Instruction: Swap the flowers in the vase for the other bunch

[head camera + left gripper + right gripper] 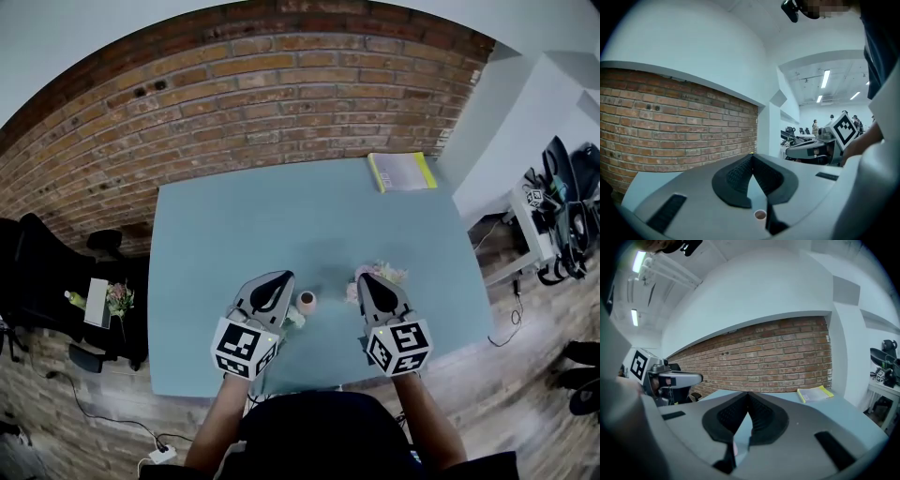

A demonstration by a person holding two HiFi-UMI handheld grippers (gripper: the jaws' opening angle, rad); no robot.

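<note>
- Red-brown brick wall point(234, 103) backs a smooth, pale blue table point(216, 244). A yellow-edged book point(401, 172) lies flat at the table's far right corner.
- Near the front edge, a small round vase point(307, 301) stands upright between the two grippers. It is a short, pinkish-tan cylinder whose mouth looks empty from above.
- The left gripper point(278, 279) has its jaws closed tip to tip with nothing between them. The vase sits just to its right and is nearer to it than to the other gripper.
- The right gripper point(367, 281) is likewise closed and empty.
- A soft bunch of pink and cream flowers point(389, 273) lies on the table just past the right gripper's tips. The gripper partly covers it, so I cannot tell which way its stems run.
- A smaller pale sprig point(296, 319) lies touching or just beside the vase on the near side, next to the left gripper.
- By my reading, the right hand is better placed for the pink bunch and the left for steadying the vase. Either pair of ribbed, dark jaw pads must open first.
</note>
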